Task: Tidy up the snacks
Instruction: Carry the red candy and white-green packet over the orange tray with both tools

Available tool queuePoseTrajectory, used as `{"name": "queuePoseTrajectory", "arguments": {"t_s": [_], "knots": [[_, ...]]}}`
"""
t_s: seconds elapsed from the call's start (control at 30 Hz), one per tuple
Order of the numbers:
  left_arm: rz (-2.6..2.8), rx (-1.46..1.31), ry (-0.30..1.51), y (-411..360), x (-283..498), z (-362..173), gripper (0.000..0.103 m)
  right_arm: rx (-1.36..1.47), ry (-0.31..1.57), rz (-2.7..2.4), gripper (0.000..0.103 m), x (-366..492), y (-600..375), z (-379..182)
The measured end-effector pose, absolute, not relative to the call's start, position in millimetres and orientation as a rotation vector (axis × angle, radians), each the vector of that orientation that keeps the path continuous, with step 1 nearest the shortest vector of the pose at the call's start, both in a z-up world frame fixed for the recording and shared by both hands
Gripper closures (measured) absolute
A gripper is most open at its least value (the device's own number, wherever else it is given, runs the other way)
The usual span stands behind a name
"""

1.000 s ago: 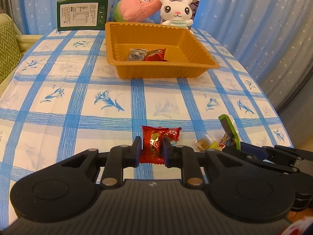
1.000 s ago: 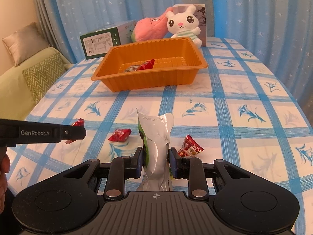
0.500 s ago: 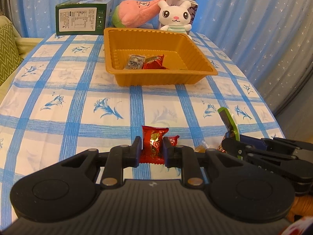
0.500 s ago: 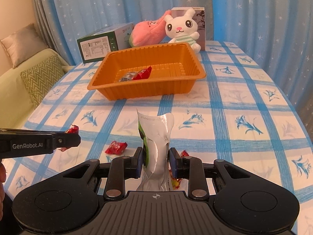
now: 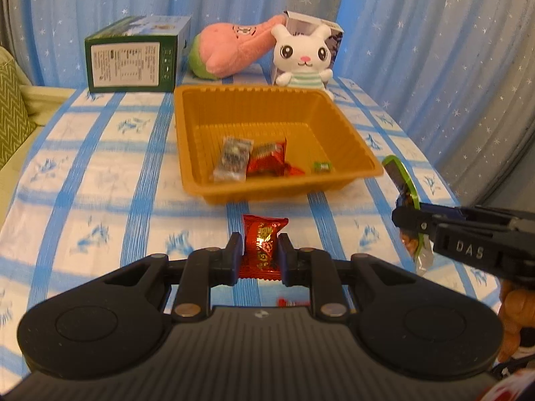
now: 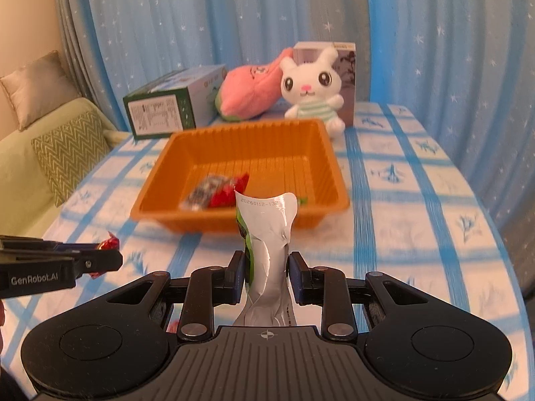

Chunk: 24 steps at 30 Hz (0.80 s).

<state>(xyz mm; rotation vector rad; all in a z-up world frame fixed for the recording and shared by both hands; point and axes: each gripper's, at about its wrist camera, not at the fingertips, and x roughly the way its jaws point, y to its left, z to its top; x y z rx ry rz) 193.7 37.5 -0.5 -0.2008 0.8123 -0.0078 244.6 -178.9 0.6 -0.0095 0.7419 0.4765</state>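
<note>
Left tongs (image 5: pixel 256 254) clamp a red packet (image 5: pixel 262 245); right tongs (image 6: pixel 265 275) clamp a silver pouch (image 6: pixel 269 250). Both are held above the table (image 5: pixel 100 200), short of the tray (image 5: pixel 281 193) near its far edge.

I see the red candy wrapper (image 5: pixel 262 244) standing upright, pinched at its lower half, its crimped top edge free above. The green and silver pouch (image 6: pixel 267 250) also stands upright, its silver back toward me with a printed date code near the curled top. The orange tray (image 5: pixel 354 140) sits on the tabletop just beyond both, holding a grey packet (image 5: pixel 232 158), a red packet (image 5: pixel 267 160) touching it, and a small green candy (image 5: pixel 321 166) apart near the front wall.
</note>
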Motion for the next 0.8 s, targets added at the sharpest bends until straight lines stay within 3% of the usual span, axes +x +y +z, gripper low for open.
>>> {"name": "queuePoseTrajectory", "arguments": {"t_s": [0.8], "knots": [[0.019, -0.229, 0.826, 76, 307, 11, 0.083, 0.050, 0.782, 0.499, 0.074, 378, -134, 22]]}}
